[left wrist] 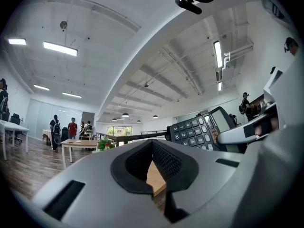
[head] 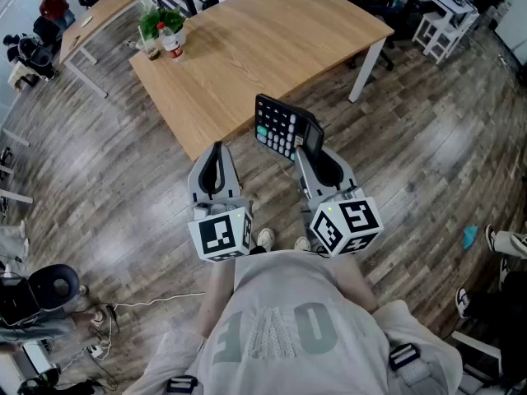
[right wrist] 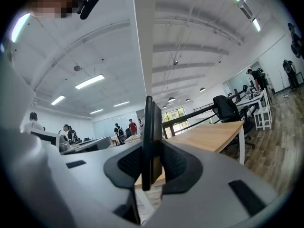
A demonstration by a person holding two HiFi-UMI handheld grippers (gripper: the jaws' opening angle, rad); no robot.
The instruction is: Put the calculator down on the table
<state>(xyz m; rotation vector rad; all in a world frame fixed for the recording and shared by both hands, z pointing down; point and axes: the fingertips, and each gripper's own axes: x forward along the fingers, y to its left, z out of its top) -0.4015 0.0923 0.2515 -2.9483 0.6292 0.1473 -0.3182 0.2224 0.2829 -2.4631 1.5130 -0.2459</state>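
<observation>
- Right claw (head: 307, 141) is closed on the calculator (head: 280, 126). Its pads press the front and back near the display end, and the jaws are only slightly apart because the body is thin.
- Where is the calculator in the picture?
- In the head view it is just below centre. It is held upright on its edge, keys turned toward the left of the frame. It overlaps the near corner of the wooden table (head: 272, 48) and, by my judgement, is up in the air and not yet resting on the wood. In the right gripper view it appears edge-on, as a dark slab rising from between the pads.
- And your other claw?
- Left claw (head: 216, 151) sits just beside it, lower left of centre, with its jaws together and nothing between them.
- How will the calculator handle?
- I judge it light and stiff, with a hard plastic shell. The smooth case could slide in the pads if I tilt it, and the display looks like the most breakable part. The keys give under pressure, so the plain rim by the display or the long side edges make a better hold.
- Is anything else on the table?
- A potted plant (head: 160, 21) and a bottle (head: 171, 41) stand at its far corner, in the upper left of the frame, well apart from the calculator.
</observation>
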